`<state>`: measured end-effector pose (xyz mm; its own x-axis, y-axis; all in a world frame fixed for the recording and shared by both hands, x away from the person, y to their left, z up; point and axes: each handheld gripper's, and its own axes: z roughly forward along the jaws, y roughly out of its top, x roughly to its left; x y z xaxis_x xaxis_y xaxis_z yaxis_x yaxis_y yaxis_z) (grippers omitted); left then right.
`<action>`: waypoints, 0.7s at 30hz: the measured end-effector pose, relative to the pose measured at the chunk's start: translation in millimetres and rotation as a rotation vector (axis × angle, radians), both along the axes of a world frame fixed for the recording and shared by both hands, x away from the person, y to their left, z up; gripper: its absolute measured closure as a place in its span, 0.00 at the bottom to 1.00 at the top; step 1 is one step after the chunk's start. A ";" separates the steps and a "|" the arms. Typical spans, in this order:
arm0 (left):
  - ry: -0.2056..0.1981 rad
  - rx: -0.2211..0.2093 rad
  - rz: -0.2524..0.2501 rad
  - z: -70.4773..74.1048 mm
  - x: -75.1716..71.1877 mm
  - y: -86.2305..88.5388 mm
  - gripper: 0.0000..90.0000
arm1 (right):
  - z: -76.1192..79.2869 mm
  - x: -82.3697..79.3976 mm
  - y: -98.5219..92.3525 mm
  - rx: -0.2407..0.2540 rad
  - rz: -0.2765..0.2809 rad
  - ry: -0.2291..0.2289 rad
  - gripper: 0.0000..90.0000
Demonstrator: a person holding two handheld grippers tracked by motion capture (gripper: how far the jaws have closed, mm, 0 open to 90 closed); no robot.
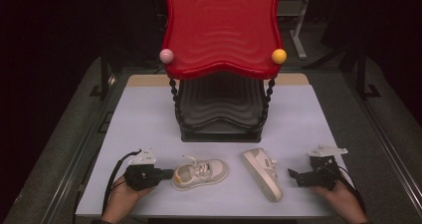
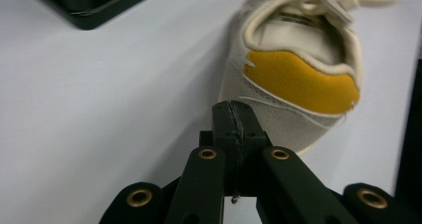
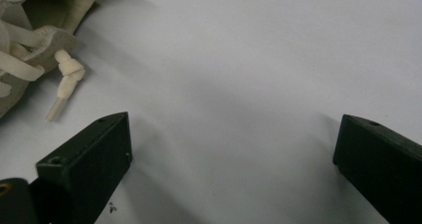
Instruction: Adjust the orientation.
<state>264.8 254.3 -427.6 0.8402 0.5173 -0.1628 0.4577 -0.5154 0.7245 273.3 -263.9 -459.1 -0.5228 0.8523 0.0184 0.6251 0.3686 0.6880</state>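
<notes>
Left gripper [image 1: 166, 174]: being held low at the table's near left edge; its jaws are being kept fully together with nothing between them, and their tip is being pointed at the heel of the left shoe, just beside it.
Left shoe [image 1: 200, 173]: lying upright on the white table [image 1: 149, 114], cream with a yellow heel lining, its heel being turned toward the left gripper.
Right gripper [image 1: 293, 174]: being held at the near right edge; its jaws are being kept wide apart over bare table, gripping nothing.
Right shoe [image 1: 262, 174]: lying tipped on its side just beside the right gripper, its lace end [image 3: 63, 84] lying near one jaw.
Red stand [image 1: 221, 30]: standing behind both shoes.
</notes>
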 end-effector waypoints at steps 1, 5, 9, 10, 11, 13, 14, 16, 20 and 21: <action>0.004 -0.006 -0.010 -0.3 -2.0 -3.8 1.00 | 0.0 0.0 0.0 0.000 0.000 0.000 0.01; 0.014 -0.005 -0.071 0.0 -11.1 -20.0 1.00 | 0.0 0.0 0.0 0.000 0.000 0.000 0.01; 0.022 -0.012 -0.102 -0.4 -17.3 -28.7 1.00 | 0.0 0.0 0.0 0.000 0.000 0.000 0.01; 0.025 -0.013 -0.113 -0.3 -19.1 -31.3 1.00 | 0.0 0.0 -0.1 0.000 0.000 0.000 0.01; 0.026 -0.015 -0.122 -0.5 -21.0 -34.0 1.00 | 0.0 0.0 -0.1 0.000 0.000 0.000 0.01; 0.028 -0.014 -0.143 -0.5 -24.2 -39.1 1.00 | 0.1 0.0 -0.1 -0.001 0.000 0.000 0.01; 0.031 -0.017 -0.163 -0.7 -27.3 -44.9 1.00 | 0.0 0.0 0.0 0.000 0.000 0.000 0.01; 0.033 -0.020 -0.183 -0.9 -30.0 -50.8 1.00 | 0.1 0.0 0.0 -0.001 0.000 0.000 0.01; 0.035 -0.022 -0.221 -1.7 -32.7 -60.4 1.00 | 0.0 0.1 -0.1 -0.001 0.001 -0.001 0.01; 0.036 -0.023 -0.228 -1.8 -33.0 -62.3 1.00 | 0.0 0.0 0.0 0.000 0.000 0.000 0.01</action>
<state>231.8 192.0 -429.4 0.9282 0.3109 -0.2042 0.3572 -0.5918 0.7226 273.3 -263.9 -459.1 -0.5232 0.8520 0.0180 0.6249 0.3691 0.6879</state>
